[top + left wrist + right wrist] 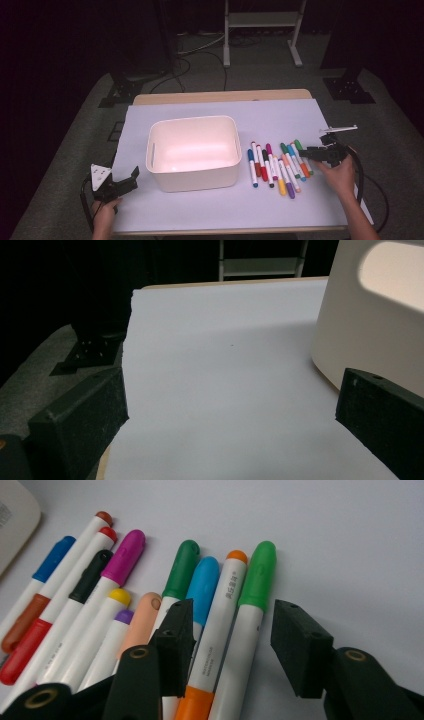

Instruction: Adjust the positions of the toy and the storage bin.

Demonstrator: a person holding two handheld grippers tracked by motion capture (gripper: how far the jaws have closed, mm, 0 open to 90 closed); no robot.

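Your right gripper (227, 640) is open around the two end pens (235, 630), not squeezing yet; your left gripper (230, 425) waits open, empty.

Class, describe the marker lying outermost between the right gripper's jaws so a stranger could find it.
Start at the white bin; a row of markers lies to its right. The light-green-capped marker is the row's far end, beside the orange-tipped marker.
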